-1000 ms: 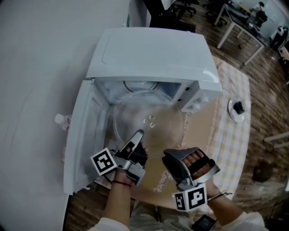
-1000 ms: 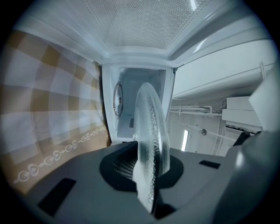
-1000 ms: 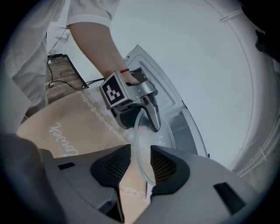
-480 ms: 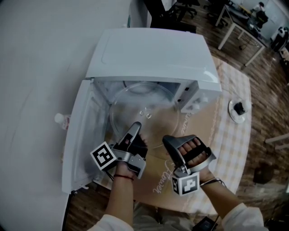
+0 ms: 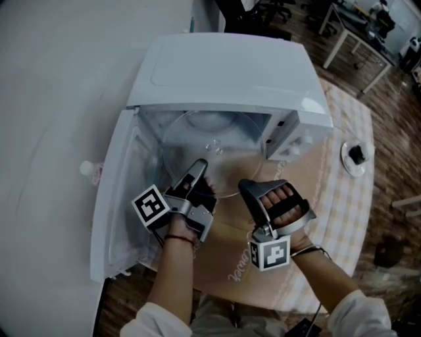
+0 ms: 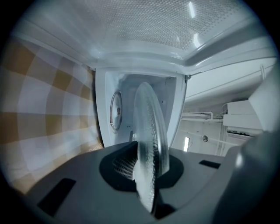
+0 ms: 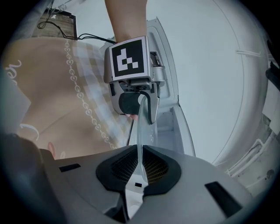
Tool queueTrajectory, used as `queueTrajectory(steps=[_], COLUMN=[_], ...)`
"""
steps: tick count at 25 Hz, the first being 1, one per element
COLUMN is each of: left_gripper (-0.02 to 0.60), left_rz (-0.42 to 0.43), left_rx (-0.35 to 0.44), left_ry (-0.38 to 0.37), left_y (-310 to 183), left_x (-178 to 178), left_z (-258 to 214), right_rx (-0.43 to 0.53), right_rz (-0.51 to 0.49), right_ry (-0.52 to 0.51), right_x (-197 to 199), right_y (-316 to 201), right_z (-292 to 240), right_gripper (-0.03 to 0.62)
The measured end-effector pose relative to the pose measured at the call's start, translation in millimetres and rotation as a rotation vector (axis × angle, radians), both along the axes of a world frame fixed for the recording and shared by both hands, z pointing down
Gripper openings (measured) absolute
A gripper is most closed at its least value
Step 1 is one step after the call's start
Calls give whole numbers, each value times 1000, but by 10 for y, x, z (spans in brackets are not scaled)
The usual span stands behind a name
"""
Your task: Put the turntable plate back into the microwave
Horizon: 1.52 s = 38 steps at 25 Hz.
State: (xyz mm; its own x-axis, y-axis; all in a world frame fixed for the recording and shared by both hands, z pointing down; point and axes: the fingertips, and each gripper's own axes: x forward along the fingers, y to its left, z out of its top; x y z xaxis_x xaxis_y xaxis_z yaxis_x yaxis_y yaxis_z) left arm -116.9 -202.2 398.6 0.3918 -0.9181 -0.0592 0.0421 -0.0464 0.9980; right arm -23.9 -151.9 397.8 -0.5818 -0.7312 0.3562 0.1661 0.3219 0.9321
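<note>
Head view: open microwave door (image 5: 123,204) flanks plate (image 5: 217,139); perhaps bottle (image 5: 89,170) beyond.

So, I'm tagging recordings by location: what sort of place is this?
Probably an office or lab rather than a home kitchen: the white microwave oven sits on a checked-cloth table, with white desks and black rolling office chairs behind on a wood-plank floor.

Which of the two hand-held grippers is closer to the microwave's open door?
Left. The left gripper grips the glass plate next to the open door; the right gripper, whose jaws have just been closing on the plate's rim, is farther from it, on the plate's other side.
</note>
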Motion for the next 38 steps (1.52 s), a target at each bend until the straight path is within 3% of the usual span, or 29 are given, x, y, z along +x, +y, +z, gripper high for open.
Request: queueTrajectory(steps=[9,25,31,38], left_gripper=[21,21,21,21], left_rz=[-18,-32,-35,-48], left_rx=[0,-7,-11,-22], left_ry=[1,-16,-14,-40], left_y=[-325,-1034,-1228,-1392], left_x=[-119,-215,-222,-260], left_z=[105,223,248,297], right_rx=[17,-49,-47,-47], right_rz=[11,124,70,83], right_ry=[-2,-52,-76,-66], right_x=[-132,-227,-439,-533], right_y=[-345,-1071,-1093,-1262], right_z=[68,287,275,331], right_gripper=[51,53,54,54])
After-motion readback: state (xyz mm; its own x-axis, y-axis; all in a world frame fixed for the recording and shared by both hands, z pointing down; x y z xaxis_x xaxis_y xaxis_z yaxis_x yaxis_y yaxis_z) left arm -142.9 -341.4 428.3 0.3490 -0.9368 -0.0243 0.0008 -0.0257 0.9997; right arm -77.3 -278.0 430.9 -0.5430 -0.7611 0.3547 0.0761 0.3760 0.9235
